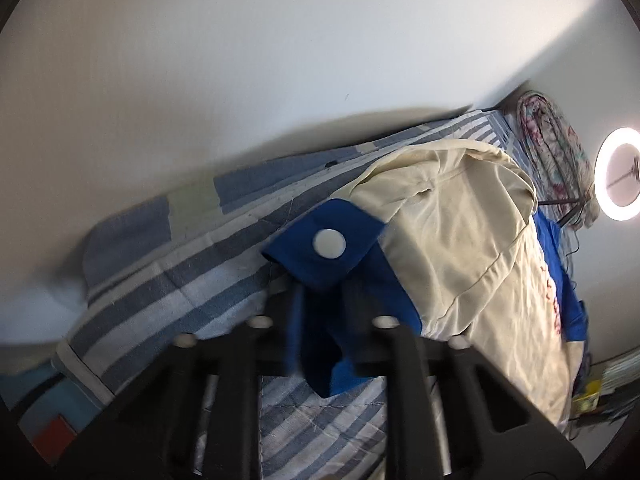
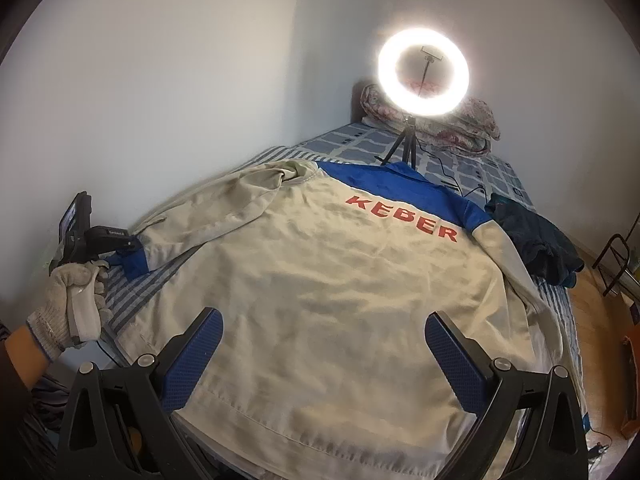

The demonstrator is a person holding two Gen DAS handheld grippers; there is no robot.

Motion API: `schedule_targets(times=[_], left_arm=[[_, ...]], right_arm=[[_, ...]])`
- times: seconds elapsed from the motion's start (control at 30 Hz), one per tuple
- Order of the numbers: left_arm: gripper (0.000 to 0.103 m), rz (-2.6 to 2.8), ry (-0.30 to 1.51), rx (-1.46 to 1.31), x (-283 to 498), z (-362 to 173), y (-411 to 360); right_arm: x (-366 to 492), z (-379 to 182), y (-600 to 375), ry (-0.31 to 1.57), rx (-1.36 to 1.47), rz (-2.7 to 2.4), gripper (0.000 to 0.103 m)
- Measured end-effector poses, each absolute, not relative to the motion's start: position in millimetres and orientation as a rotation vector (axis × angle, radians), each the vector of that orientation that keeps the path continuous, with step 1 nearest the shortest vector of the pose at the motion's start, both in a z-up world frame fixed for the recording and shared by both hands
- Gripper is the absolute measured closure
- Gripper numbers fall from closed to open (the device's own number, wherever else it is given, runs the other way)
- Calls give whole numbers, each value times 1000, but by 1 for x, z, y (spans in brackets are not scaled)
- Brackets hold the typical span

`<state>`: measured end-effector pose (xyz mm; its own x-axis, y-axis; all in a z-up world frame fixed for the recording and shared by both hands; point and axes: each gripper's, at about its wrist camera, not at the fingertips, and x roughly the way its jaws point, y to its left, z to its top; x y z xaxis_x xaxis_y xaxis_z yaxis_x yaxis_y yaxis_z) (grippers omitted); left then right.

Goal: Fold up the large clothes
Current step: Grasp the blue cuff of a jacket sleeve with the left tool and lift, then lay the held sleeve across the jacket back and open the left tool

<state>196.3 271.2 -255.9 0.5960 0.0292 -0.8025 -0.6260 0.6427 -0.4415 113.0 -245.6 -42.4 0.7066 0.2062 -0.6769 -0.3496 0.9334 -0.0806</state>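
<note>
Jacket, cream with a blue yoke, lies back-up across the striped bed. Left tongs pinch its blue cuff at the near left edge; right tongs hover wide open, empty, above the hem.

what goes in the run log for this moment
task: fold jacket | left tongs: shut on cuff | right tongs: open over hem | jacket flat on bed
</note>
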Motion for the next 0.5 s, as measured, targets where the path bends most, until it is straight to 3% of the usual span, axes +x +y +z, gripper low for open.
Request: schedule_targets(times=[0.2,0.5], left_arm=[[100,389,753,-618,190,-212,249],[101,136,665,-325,187,-130,173]], right_arm=[[126,-52,-253,787,-150,314,1],[143,-58,-251,842,-67,348,4]])
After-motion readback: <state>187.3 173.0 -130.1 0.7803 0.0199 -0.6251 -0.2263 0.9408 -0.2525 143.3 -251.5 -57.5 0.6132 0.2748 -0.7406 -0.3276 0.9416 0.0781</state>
